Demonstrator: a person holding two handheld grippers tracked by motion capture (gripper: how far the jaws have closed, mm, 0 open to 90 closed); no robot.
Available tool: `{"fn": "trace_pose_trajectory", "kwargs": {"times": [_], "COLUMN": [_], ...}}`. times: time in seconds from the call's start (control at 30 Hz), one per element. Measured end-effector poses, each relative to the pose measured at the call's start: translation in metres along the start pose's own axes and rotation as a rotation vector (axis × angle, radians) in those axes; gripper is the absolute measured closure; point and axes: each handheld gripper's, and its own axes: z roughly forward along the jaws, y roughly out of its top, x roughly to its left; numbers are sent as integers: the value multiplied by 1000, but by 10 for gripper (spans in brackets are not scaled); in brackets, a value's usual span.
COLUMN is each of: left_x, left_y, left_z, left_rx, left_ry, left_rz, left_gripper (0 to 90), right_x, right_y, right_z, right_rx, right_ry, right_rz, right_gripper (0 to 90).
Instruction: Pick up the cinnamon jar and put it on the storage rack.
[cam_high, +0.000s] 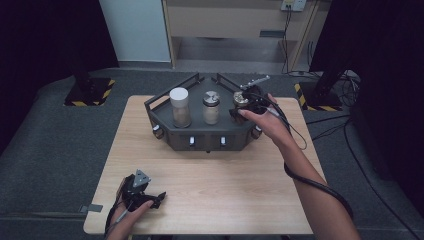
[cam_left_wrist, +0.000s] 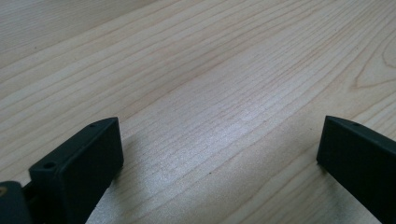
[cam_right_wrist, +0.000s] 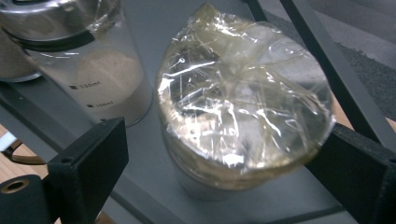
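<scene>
Item: jar with a taped-over lid (cam_right_wrist: 245, 100), stood at the right end of a dark grey tray (cam_high: 165, 131) on the far half of a wooden table (cam_high: 210, 195). The right gripper (cam_right_wrist: 224, 163) is placed around it, jaws parted; the right jaw is seen against the lid's edge, the left clear of it. Two lidded jars (cam_high: 180, 106) are ranged to its left. The left gripper (cam_left_wrist: 219, 149) is rested at the near left, jaws wide apart over bare wood.
</scene>
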Motion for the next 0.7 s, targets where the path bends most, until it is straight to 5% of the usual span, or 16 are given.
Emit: {"fn": "trace_pose_trajectory", "kwargs": {"times": [0.7], "left_x": [0], "left_y": [0], "left_z": [0], "left_rx": [0], "left_ry": [0], "left_rz": [0], "left_gripper": [0], "right_x": [8], "right_y": [-24], "right_z": [-31], "right_rx": [-53], "right_ry": [-9], "right_rz": [-32], "right_gripper": [46]}}
